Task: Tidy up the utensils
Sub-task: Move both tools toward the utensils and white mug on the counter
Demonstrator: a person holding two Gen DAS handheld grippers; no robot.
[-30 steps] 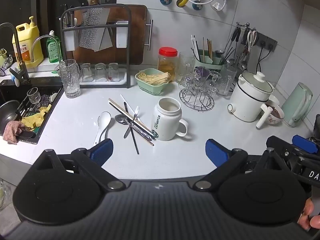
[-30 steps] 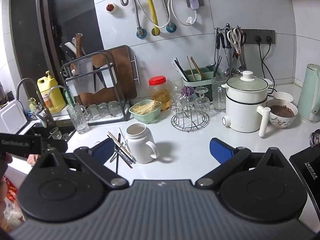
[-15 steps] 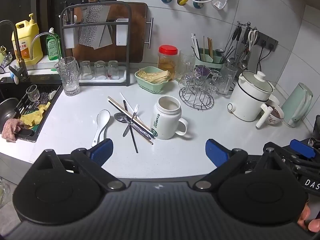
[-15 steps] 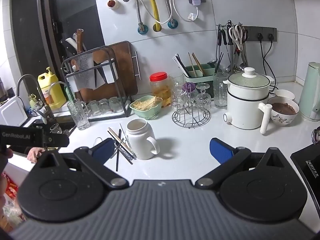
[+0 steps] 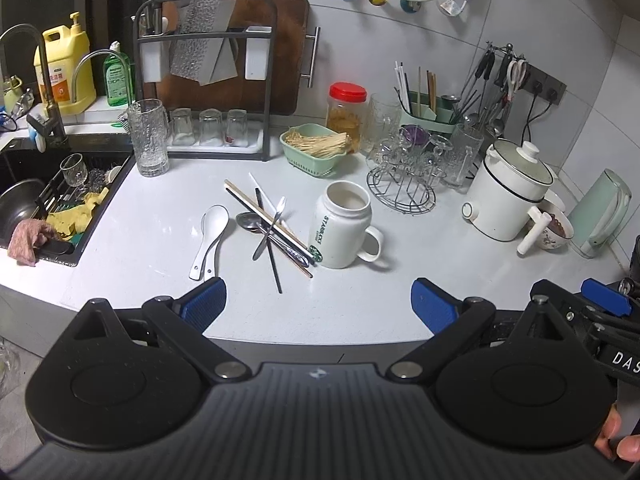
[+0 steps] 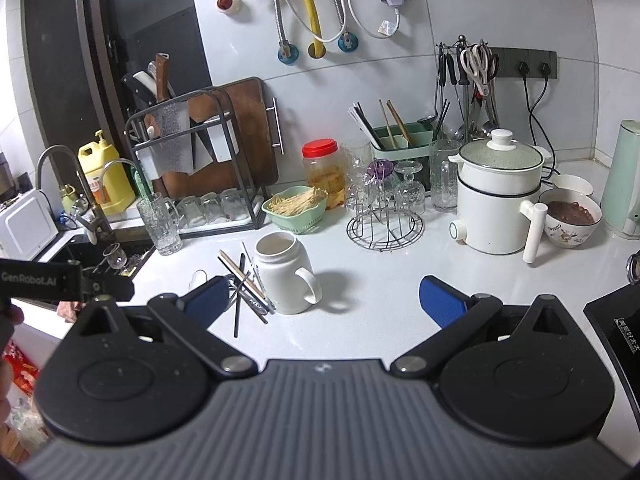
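A pile of utensils (image 5: 272, 224) lies on the white counter: chopsticks, a metal spoon, a fork and a black stick, crossed over each other. A white ceramic spoon (image 5: 210, 236) lies just left of the pile. A white Starbucks mug (image 5: 342, 226) stands upright right of the pile. The pile (image 6: 244, 288) and mug (image 6: 286, 274) also show in the right wrist view. My left gripper (image 5: 316, 306) is open and empty, short of the counter's front edge. My right gripper (image 6: 324, 304) is open and empty, near the mug.
A green utensil caddy (image 5: 428, 110) with chopsticks stands at the back wall. Near it are a glass rack (image 5: 402, 184), a green basket (image 5: 314, 148), a red-lidded jar (image 5: 346, 110), a white pot (image 5: 510, 196) and a kettle (image 5: 600, 212). A sink (image 5: 48, 200) is at left.
Both grippers have drifted slightly; the counter scene sits a little lower and closer in both views. Nothing on the counter has moved.
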